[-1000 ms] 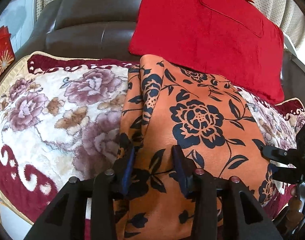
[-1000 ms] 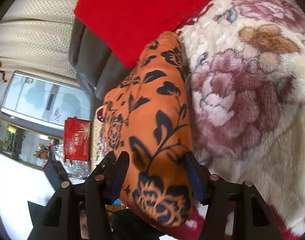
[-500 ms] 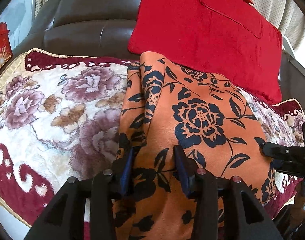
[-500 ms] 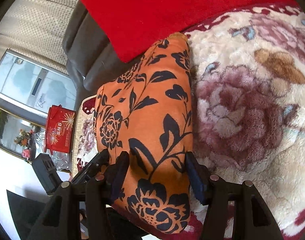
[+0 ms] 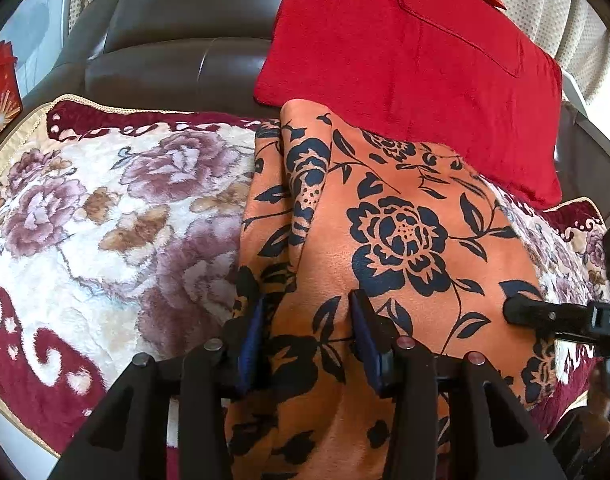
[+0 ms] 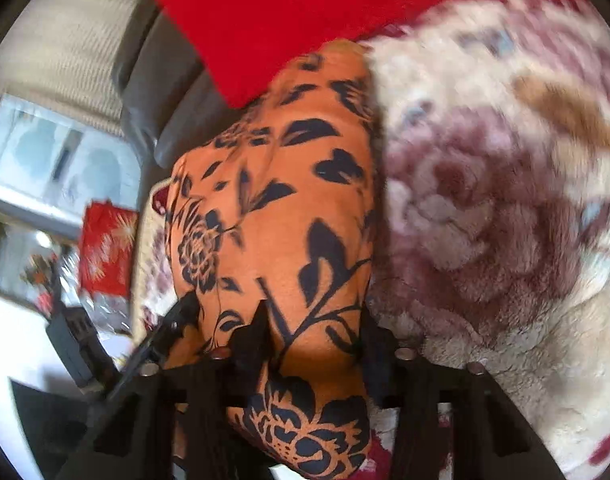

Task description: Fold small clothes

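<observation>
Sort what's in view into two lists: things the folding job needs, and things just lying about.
Part of the job:
- orange floral garment
- left gripper, garment between its fingers
- right gripper, jaws closing over the garment's edge

Just lying about:
- red cushion
- flowered plush blanket
- brown leather sofa
- red box

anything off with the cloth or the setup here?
Nothing damaged or spilled. The orange floral cloth isn't flat: a raised lengthwise ridge runs along its left side, bunched between the left gripper jaws. The right gripper is closing on its near edge. Right wrist view is motion-blurred.
</observation>
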A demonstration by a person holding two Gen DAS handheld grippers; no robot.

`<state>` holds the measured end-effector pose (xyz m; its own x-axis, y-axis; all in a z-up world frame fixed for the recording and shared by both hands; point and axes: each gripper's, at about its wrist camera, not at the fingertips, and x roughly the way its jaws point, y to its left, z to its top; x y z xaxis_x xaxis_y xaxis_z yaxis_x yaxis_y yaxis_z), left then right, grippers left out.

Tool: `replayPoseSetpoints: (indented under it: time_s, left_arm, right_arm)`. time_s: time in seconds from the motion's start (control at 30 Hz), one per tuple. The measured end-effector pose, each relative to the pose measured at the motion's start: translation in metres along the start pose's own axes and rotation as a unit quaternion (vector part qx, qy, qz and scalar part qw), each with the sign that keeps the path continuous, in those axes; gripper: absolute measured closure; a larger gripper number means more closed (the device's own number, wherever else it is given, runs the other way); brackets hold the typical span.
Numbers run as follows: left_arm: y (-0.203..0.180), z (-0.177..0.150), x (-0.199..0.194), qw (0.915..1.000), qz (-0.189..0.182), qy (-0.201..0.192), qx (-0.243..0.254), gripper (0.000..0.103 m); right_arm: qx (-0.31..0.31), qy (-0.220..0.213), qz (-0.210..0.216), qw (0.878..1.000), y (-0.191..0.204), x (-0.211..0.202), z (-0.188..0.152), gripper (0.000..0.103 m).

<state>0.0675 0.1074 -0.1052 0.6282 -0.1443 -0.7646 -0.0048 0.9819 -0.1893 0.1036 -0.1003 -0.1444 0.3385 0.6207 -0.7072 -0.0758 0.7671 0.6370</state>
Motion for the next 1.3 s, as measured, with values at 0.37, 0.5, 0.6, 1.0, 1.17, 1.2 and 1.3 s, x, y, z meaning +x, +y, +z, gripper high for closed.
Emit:
replayPoseSetpoints:
  time_s: [0.37, 0.5, 0.6, 1.0, 1.17, 1.2, 1.3]
  left_arm:
    - [-0.005, -0.013, -0.004, 0.9996, 0.019, 0.020, 0.000, 0.057]
    - [-0.008, -0.017, -0.005, 0.9997, 0.021, 0.004, 0.010, 0.057]
    - [-0.005, -0.017, -0.005, 1.0000, 0.008, 0.004, 0.002, 0.057]
    - [0.004, -0.007, -0.012, 0.9998, -0.016, 0.007, -0.012, 0.057]
    - [0.029, 0.021, -0.040, 0.9945, -0.070, -0.042, -0.065, 0.049]
    - [0.033, 0.025, -0.034, 0.9941, -0.080, -0.033, -0.065, 0.047]
    - [0.044, 0.029, 0.007, 0.9917, -0.106, 0.026, -0.068, 0.045]
  right_arm:
    - [-0.016, -0.021, -0.026, 0.999, 0.004, -0.003, -0.008, 0.061]
    - [0.018, -0.027, 0.009, 0.999, 0.000, -0.003, -0.010, 0.034]
    - [0.051, -0.042, 0.042, 0.997, -0.015, -0.012, -0.006, 0.033]
    - [0.000, -0.012, -0.002, 1.000, 0.008, 0.020, 0.024, 0.066]
    - [-0.032, -0.024, -0.026, 0.999, 0.020, 0.015, 0.019, 0.063]
    - [-0.020, -0.021, -0.013, 0.999, 0.014, 0.017, 0.020, 0.062]
    - [0.015, -0.022, 0.019, 0.999, -0.003, 0.014, 0.021, 0.026]
